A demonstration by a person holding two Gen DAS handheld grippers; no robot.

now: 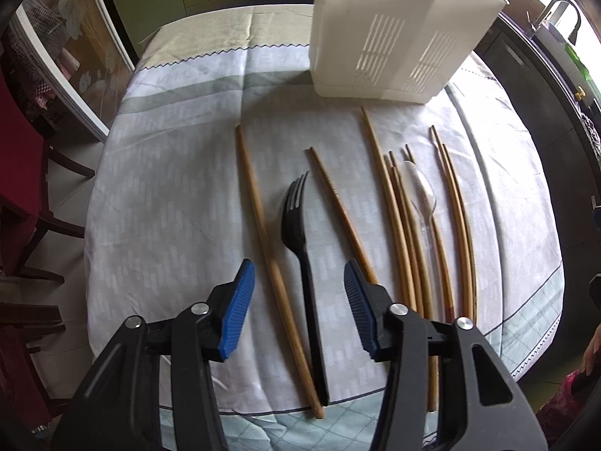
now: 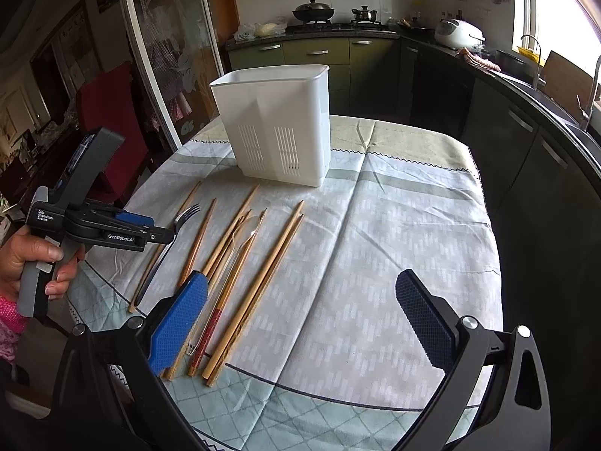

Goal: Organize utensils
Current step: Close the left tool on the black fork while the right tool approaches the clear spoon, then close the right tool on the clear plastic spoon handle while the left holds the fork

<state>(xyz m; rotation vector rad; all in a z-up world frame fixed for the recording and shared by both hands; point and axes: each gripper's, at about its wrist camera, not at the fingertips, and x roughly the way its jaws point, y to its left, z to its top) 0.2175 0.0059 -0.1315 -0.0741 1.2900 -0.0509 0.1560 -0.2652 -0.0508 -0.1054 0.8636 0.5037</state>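
fingers of the left gripper [image 1: 300, 293] stand apart astride the slim black plastic fork [image 1: 298, 225] and a long wooden chopstick [image 1: 263, 225], pressing neither. fork looks light, stiff, slippery; best pinched mid-handle. right gripper [image 2: 300, 315] hangs wide open, empty. farther off on the tablecloth [image 2: 394, 263] stands the white slotted plastic holder [image 2: 278, 124].

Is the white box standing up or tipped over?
Standing up. The white box sits flat on the tablecloth with its open top facing up, behind the chopsticks.
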